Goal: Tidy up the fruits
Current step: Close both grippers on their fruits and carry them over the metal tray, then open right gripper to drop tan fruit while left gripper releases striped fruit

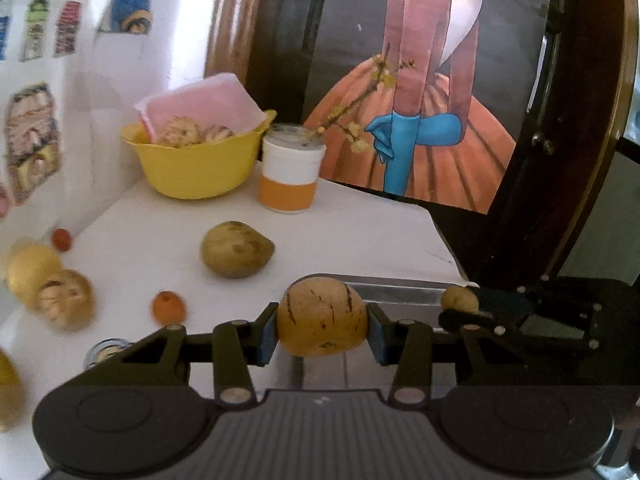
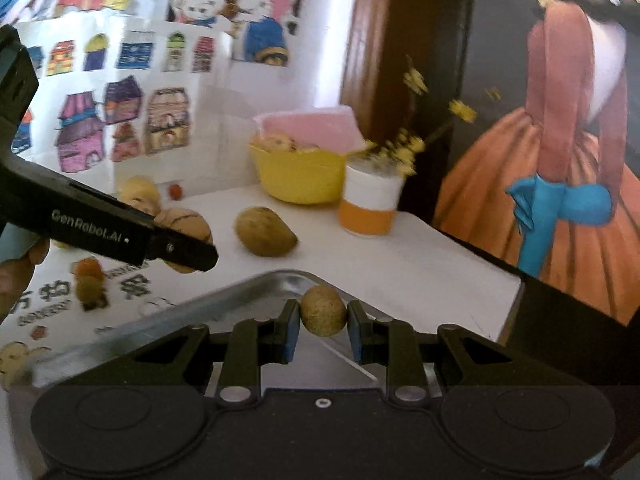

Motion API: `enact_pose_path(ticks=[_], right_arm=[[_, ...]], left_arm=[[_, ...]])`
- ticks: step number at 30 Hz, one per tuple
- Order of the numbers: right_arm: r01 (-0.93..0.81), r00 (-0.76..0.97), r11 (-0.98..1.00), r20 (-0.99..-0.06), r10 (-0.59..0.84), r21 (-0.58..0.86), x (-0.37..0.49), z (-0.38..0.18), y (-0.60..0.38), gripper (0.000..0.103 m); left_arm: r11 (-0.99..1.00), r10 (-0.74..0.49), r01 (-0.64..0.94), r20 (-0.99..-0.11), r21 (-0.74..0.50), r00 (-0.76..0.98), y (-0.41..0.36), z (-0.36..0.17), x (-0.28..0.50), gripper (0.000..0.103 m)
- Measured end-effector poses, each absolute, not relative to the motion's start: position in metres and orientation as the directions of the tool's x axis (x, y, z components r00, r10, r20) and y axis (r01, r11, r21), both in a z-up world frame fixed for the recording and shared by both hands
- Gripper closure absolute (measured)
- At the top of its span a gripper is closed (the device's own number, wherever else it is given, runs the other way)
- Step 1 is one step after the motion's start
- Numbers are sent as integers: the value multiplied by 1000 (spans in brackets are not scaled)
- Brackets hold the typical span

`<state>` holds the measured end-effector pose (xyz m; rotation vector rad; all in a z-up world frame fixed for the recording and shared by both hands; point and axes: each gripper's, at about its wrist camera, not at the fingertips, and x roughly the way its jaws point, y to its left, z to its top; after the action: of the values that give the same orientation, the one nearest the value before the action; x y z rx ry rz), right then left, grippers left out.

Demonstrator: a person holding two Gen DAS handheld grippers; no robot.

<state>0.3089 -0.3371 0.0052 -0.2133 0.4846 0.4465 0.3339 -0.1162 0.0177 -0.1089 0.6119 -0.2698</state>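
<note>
Left hand-held gripper [image 1: 322, 330] clamps a striped melon [image 1: 322, 318]; right hand-held gripper [image 2: 323, 330] clamps a small fruit [image 2: 323, 316].

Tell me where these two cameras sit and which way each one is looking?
Left wrist view: sits on the left gripper, looking forward along its fingers, which hold a striped yellow fruit; the right gripper shows at right.
Right wrist view: sits on the right gripper, which holds a small round fruit over a metal tray; the left gripper and a hand show at left.
Both show the yellow bowl, the orange-and-white cup and the green-brown fruit.
</note>
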Motion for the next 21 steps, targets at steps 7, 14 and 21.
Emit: enact_pose_path(ticks=[7,14,21], right_arm=[[-447,763,892,-547,343,-64,322,-22,-347,76],[-458,748,888,-559,358,-45,325,-29,-345,76],[-444,758,895,-550,351,-41,321,-26,-344,63]], left_arm=[[960,-278,235,-607,-152,744,-138,-4,354,54],[964,-260,234,-651,-128,714,-141,-18,359,54],[959,-272,253,-654,-126,706,-143,-18,356,50]])
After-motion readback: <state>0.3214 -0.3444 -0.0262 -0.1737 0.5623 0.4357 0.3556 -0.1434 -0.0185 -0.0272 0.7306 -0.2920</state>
